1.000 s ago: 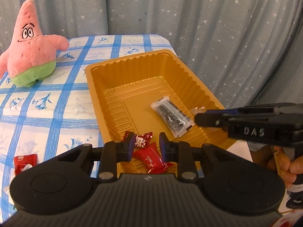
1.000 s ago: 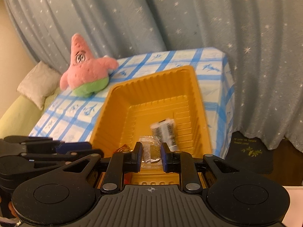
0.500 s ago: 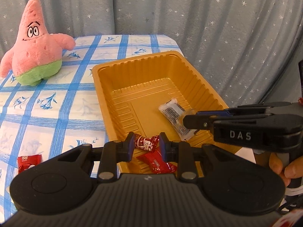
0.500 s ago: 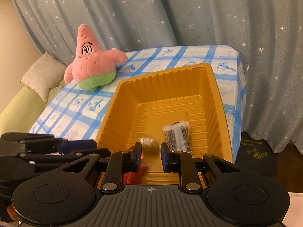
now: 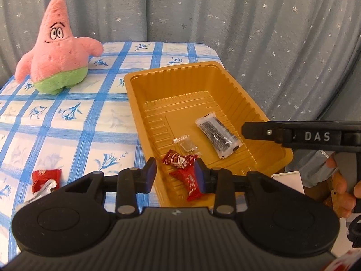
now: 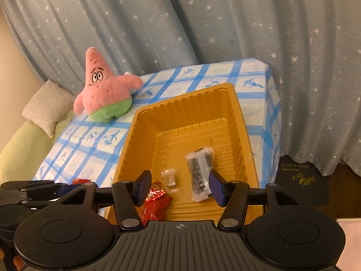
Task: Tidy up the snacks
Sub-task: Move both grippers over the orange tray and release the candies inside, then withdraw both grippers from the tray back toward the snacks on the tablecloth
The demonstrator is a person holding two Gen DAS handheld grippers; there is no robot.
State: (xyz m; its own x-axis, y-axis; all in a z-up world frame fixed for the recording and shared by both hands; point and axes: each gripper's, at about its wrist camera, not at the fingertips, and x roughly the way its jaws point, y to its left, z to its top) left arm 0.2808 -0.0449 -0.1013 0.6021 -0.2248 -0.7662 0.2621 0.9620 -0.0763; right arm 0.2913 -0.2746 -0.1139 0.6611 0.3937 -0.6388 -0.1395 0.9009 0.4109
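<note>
My left gripper (image 5: 176, 172) hangs over the near end of the golden tray (image 5: 171, 72), its jaws opening. A red candy (image 5: 179, 159) lies just beyond the pads, touching neither, on top of a second red candy (image 5: 189, 180). My right gripper (image 6: 179, 186) is over the same end, jaws opening with nothing between them. On the tray floor (image 6: 185, 94) below it lie a small clear packet (image 6: 170, 178), a black-and-clear packet (image 6: 199, 171) and the red candies (image 6: 155, 201). Another red candy (image 5: 45, 176) lies on the tablecloth left of the tray.
A pink starfish plush (image 5: 58, 56) stands at the table's far left. A starred curtain hangs behind and to the right. The right gripper (image 5: 244, 129) reaches in from the right, a hand (image 5: 340, 180) on its handle. A pillow (image 6: 45, 108) lies left of the table, a dark mat (image 6: 300, 176) on the floor.
Both grippers have opened. The left let go of the red candy, the right of the small clear packet, and both snacks now lie in the tray. The left view shifted slightly.
</note>
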